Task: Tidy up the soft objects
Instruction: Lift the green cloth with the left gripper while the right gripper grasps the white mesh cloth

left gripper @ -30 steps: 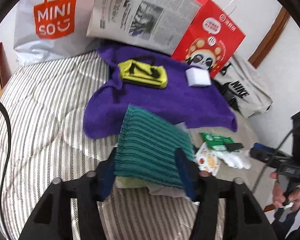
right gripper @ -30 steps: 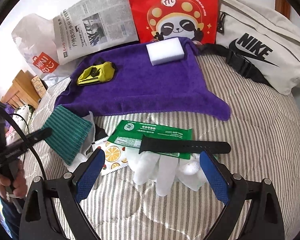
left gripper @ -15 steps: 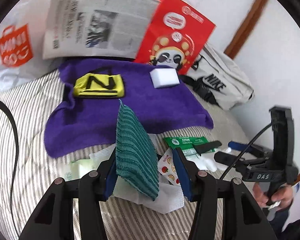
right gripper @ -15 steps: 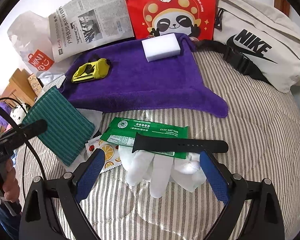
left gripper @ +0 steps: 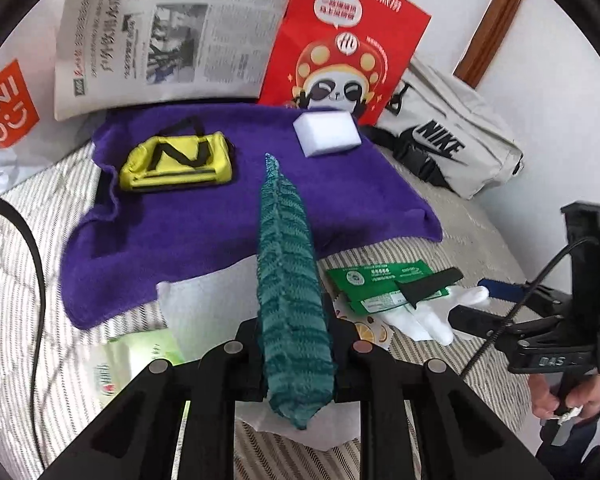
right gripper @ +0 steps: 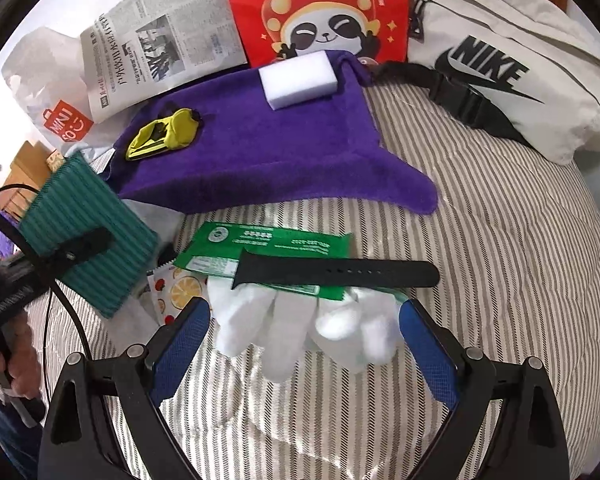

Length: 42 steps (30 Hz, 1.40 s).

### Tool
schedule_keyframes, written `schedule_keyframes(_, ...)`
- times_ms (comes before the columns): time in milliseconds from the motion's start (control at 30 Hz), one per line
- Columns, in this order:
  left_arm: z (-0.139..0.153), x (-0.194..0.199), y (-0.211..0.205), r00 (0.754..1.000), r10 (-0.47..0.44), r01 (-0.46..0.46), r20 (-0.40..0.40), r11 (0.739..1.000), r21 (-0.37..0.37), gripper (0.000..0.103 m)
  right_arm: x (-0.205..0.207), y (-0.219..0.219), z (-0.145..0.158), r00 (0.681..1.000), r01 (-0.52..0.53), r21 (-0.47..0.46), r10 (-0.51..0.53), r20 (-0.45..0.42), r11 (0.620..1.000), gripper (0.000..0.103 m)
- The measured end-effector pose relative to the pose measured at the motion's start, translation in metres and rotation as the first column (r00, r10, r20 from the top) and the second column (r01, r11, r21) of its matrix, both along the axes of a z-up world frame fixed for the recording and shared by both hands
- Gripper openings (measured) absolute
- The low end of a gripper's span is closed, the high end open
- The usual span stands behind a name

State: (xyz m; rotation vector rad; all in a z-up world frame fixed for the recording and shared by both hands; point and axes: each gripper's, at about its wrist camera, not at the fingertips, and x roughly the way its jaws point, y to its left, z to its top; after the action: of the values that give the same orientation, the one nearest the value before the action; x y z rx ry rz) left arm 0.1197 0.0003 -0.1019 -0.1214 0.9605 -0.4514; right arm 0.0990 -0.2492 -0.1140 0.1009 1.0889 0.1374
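A green knitted cloth (left gripper: pixel 290 300) stands on edge between the jaws of my left gripper (left gripper: pixel 294 336), which are closing and squeezing it. From the right wrist view the same cloth (right gripper: pixel 80 236) hangs lifted at the left, near the purple towel (right gripper: pixel 300 140). On the towel (left gripper: pixel 220 220) lie a yellow pouch (left gripper: pixel 176 160) and a white sponge (left gripper: pixel 326 134). My right gripper (right gripper: pixel 303 314) is open, its blue pads on either side of a pair of white gloves (right gripper: pixel 300 328). A black watch strap (right gripper: pixel 340 272) and a green packet (right gripper: pixel 268 248) rest on the gloves.
Along the wall lean a newspaper (left gripper: pixel 172 32), a red panda bag (left gripper: pixel 340 40), a white Nike bag (left gripper: pixel 448 140) and a Miniso bag (left gripper: pixel 4 108). White tissue (left gripper: pixel 208 304), a pale green packet (left gripper: pixel 140 356) and a fruit sachet (right gripper: pixel 180 288) lie on the striped quilt (right gripper: pixel 500 260).
My left gripper has carried the green cloth to the right, rolled it from flat to edge-on, and narrowed its jaws onto it. The right gripper has stayed over the gloves.
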Motion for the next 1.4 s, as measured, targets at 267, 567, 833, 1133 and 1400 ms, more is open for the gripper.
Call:
schedule_keyframes(267, 0.041, -0.007, 0.039, 0.996, 0.062, -0.056, 0.058, 0.995, -0.087, 0.019, 0.001, 0.007, 0.001, 1.0, -0.026, 0.005, 0.026, 0.007, 1.0, 0.095)
schedule_keyframes(567, 0.032, 0.003, 0.054, 0.992, 0.123, -0.119, 0.028, 0.987, -0.11, 0.019, -0.008, 0.04, 0.012, 0.988, -0.15, 0.075, 0.148, 0.037, 0.986, 0.095)
schedule_keyframes(833, 0.02, 0.014, 0.051, 0.993, 0.115, -0.115, -0.007, 0.987, -0.111, 0.019, -0.022, 0.125, 0.004, 0.905, -0.423, 0.09, 0.417, 0.081, 0.901, 0.095)
schedule_keyframes(1133, 0.025, 0.014, 0.057, 0.994, 0.11, -0.11, -0.005, 0.986, -0.127, 0.019, -0.01, 0.181, -0.019, 0.848, -0.518, -0.011, 0.515, 0.125, 0.855, 0.06)
schedule_keyframes(1400, 0.027, 0.01, 0.077, 0.992, 0.128, -0.127, -0.005, 0.977, -0.171, 0.019, -0.005, 0.167, -0.025, 0.849, -0.523, 0.043, 0.515, 0.12, 0.851, 0.009)
